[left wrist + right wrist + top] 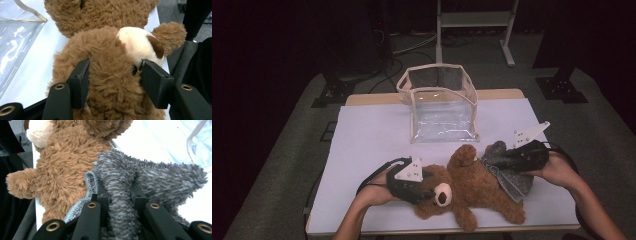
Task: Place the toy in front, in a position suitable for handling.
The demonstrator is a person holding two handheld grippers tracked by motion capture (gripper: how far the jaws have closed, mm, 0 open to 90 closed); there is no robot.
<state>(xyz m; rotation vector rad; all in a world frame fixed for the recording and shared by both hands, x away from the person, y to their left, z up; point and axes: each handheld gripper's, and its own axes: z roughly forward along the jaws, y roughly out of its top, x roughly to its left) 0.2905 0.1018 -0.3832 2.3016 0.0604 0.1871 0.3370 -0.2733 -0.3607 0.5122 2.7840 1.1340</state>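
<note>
1. The brown teddy bear (pixel 472 192) lies on its back on the near part of the white-covered counter (pixel 372 135), its head toward the person's left and its legs stretched toward the right edge.
2. The left gripper (pixel 424 187) sits at the bear's head. In the left gripper view its two black jaws stand on either side of the head, pressed into the fur – one at the crown side, the other beside the cream muzzle (pixel 140 45) and a dark eye – so this gripper is clenched on the teddy bear's head.
3. A grey fuzzy cloth (pixel 509 172) lies against the bear's lower body, partly over its belly and leg, with a woven grey strap (pixel 82 202) running from it along the brown fur.
4. The right gripper (pixel 512 161) comes in from the right side of the counter. In the right gripper view a bunched fold of the grey cloth rises between its jaws, which pinch it close – this gripper is grasping the cloth, just beside the bear's flank.
5. A clear plastic bag (pixel 439 102) with cream trim stands open behind the bear, toward the far edge of the counter, apart from both grippers.
</note>
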